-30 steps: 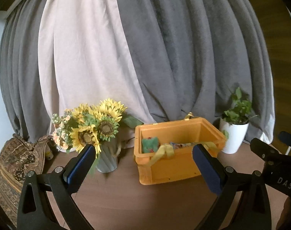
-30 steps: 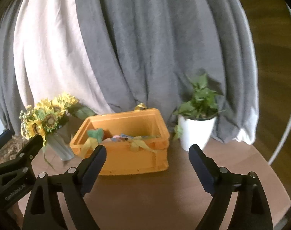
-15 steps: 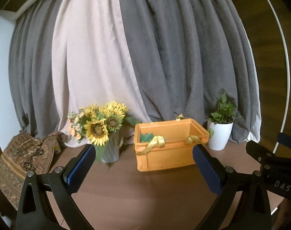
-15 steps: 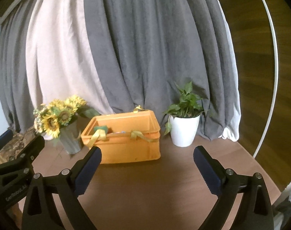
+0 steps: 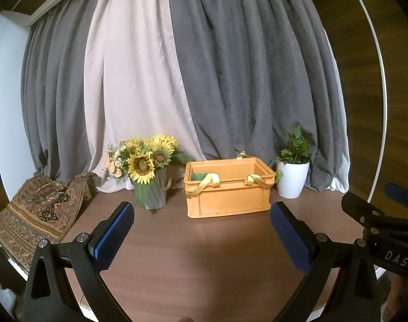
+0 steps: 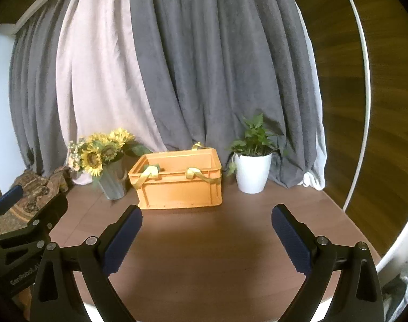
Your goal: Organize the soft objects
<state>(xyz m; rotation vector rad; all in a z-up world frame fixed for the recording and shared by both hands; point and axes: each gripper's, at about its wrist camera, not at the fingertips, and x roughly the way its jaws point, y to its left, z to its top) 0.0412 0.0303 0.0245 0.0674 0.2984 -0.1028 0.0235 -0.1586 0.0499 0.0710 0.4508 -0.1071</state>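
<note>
Left wrist view. Item: left gripper (image 5: 202, 230), black frame with blue ribbed pads, jaws spread wide, nothing between them, held above a brown wooden table (image 5: 204, 255). Item: orange crate (image 5: 228, 187), standing on the far part of the table, well apart from the fingertips. Contents visible over its rim: a green soft item (image 5: 199, 176) in the left rear corner; yellow fabric straps (image 5: 206, 183) draped over the near wall at two places. Item: sunflower bouquet (image 5: 144, 158) in a grey ribbed vase (image 5: 152, 194), just beside the crate on its left. Item: potted plant (image 5: 293, 171) in a white pot, just beside the crate on its right. Item: patterned cloth (image 5: 40, 214), heaped at the table's left edge. Backdrop: grey and pale curtains (image 5: 193, 67). Right edge of picture: part of the right gripper (image 5: 383, 228), seen from the side.

Right wrist view. Item: right gripper (image 6: 206, 232), same make, jaws standing wide with nothing between them, above bare tabletop. Orange crate (image 6: 179, 185) ahead and slightly left, well apart from the pads; green soft item (image 6: 152, 167) inside at the left end; straps (image 6: 150, 174) over the front wall. Bouquet (image 6: 101, 153) to the left, potted plant (image 6: 253, 163) to the right. Part of the left gripper (image 6: 24, 220) at the lower left.
</note>
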